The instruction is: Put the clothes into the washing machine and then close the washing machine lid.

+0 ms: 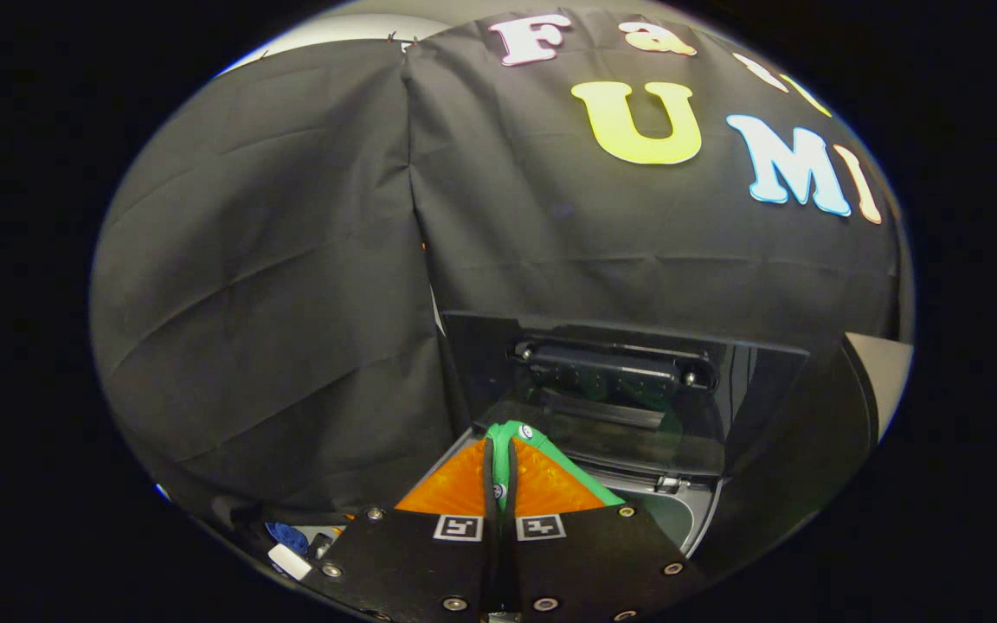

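My gripper (505, 433) is shut, its two fingers pressed together with nothing showing between them. Its tips hang over the near left corner of the washing machine (691, 510), a top-loader with a grey rim. Just beyond the fingers the machine's dark glass lid (637, 424) stands raised and folded against the booth wall, its hinge bar (611, 368) across the top. My fingers hide most of the opening, and I cannot see inside the drum. I see no clothes.
Black cloth walls close in behind and to the left of the machine. A small blue thing (289, 536) and a white one (291, 562) lie low on the left beside my gripper. A dark panel (810, 433) with a pale edge stands right of the machine.
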The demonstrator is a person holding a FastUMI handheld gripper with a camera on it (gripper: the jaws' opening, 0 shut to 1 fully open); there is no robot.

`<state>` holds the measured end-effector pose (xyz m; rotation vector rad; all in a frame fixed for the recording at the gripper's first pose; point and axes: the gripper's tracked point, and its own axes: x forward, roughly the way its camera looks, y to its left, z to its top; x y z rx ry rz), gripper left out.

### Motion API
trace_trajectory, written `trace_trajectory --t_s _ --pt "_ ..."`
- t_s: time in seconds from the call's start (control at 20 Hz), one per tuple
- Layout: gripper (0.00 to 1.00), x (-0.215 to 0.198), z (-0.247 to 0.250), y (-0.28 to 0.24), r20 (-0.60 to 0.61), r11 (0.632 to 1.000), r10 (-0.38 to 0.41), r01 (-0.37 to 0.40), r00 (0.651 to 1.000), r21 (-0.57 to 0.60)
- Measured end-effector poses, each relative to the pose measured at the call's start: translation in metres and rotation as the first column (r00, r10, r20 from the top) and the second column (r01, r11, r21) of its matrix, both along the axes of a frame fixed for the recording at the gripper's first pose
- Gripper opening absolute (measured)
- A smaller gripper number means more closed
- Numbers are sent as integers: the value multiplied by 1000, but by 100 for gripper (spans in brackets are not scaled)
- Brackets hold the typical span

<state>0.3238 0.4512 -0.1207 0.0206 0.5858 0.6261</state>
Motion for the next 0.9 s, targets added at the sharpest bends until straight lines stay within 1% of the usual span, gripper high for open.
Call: trace_trajectory --t_s 0.2,0.3,0.45,0.7,0.9 --pt "0 -6 -39 -1 -55 999 -16 14 998 -34" --pt "0 -10 -60 -4 -90 997 -27 21 996 -70" --pt "2 -12 -90 -9 -147 995 -49 35 988 -97" --pt "7 -37 -143 -26 -261 982 -71 21 963 -189" --pt "9 -49 -180 -39 -319 972 -101 25 943 -233"
